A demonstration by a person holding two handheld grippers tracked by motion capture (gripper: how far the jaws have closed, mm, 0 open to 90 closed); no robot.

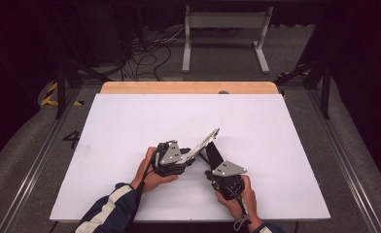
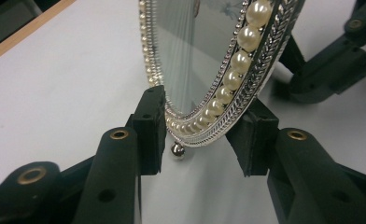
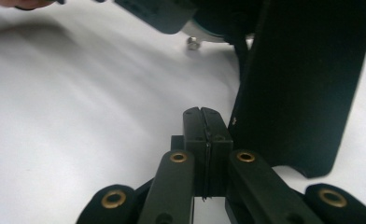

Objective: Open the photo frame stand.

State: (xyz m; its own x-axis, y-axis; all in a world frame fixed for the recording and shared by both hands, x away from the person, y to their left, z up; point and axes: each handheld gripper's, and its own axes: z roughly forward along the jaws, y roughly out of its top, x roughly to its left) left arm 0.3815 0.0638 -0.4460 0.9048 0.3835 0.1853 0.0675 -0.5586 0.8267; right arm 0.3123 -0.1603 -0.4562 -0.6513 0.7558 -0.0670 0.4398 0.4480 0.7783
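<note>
An oval mirror in a silver frame set with a row of white pearl beads (image 2: 228, 70) stood tilted on the white tabletop (image 1: 130, 121), near its middle and close to the person's edge. In the high view the mirror (image 1: 205, 141) leaned with its upper end pointing away and to the right, propped from behind by a flat black stand leg (image 1: 214, 154) whose foot rested on the tabletop.

The left tool (image 1: 187, 160) lay at the mirror's lower end, held in the left hand (image 1: 150, 174), whose sleeve was dark blue with white stripes (image 1: 112, 208). In the left gripper view the lower rim of the frame sat between the two black jaws: the left pad (image 2: 151, 126) stood right at the beaded edge, and the right pad (image 2: 256, 140) was just beside the silver back of the rim, a narrow gap showing on that side. The jaws were parted and not pressing on the frame. A small silver ball foot (image 2: 177, 150) under the rim touched the tabletop between the jaws.

The right tool (image 1: 214, 171) sat in the right hand (image 1: 239, 196), just behind the stand leg. In the right gripper view (image 3: 204, 126) its two jaws were pressed together, pad against pad, with nothing between them. The black stand leg (image 3: 307, 84) rose just to their right, close beside them; whether it touched them could not be told.
</note>
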